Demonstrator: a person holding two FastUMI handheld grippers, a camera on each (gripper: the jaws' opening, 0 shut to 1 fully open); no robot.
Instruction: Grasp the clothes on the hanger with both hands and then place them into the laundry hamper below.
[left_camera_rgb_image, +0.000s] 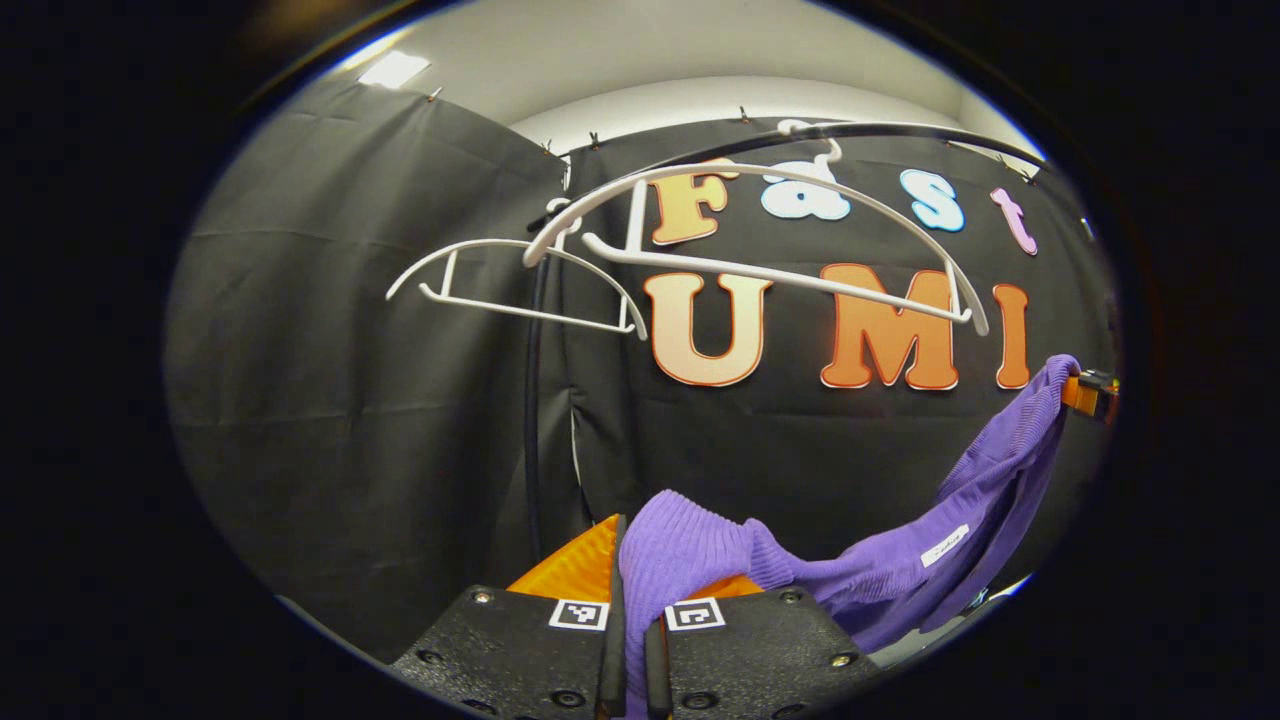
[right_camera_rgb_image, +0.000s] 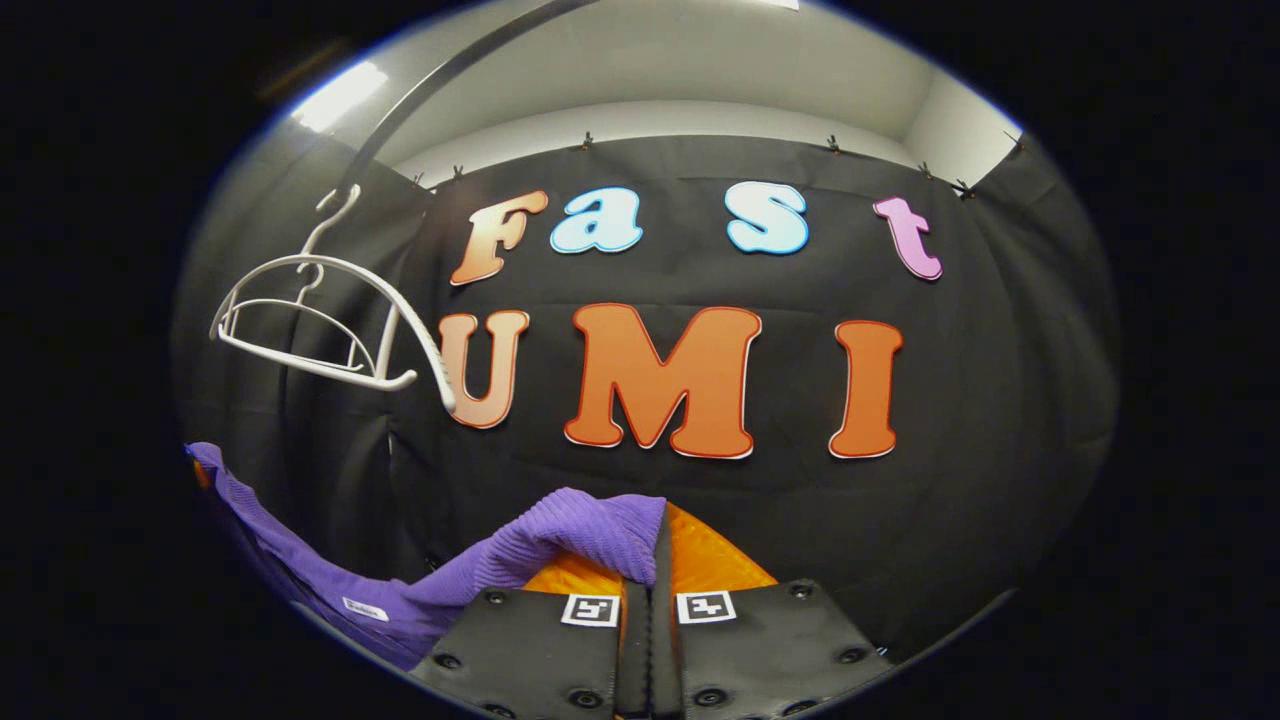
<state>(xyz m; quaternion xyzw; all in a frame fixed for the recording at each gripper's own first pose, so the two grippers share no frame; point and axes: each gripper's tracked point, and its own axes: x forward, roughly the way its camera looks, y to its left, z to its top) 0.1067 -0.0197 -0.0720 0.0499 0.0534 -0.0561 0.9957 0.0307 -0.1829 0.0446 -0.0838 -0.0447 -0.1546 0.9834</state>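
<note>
While both grippers clamp the purple garment (left_camera_rgb_image: 900, 560), 2 hangers (left_camera_rgb_image: 760, 250) hang bare.

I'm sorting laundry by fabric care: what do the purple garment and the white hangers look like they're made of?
The purple garment looks like a soft ribbed knit, matte: fine parallel ridges show and it drapes limply between the hand-held grippers. The exact fibre is unclear. The white hangers look like smooth moulded plastic, slightly glossy, with uniform rounded bars.
</note>
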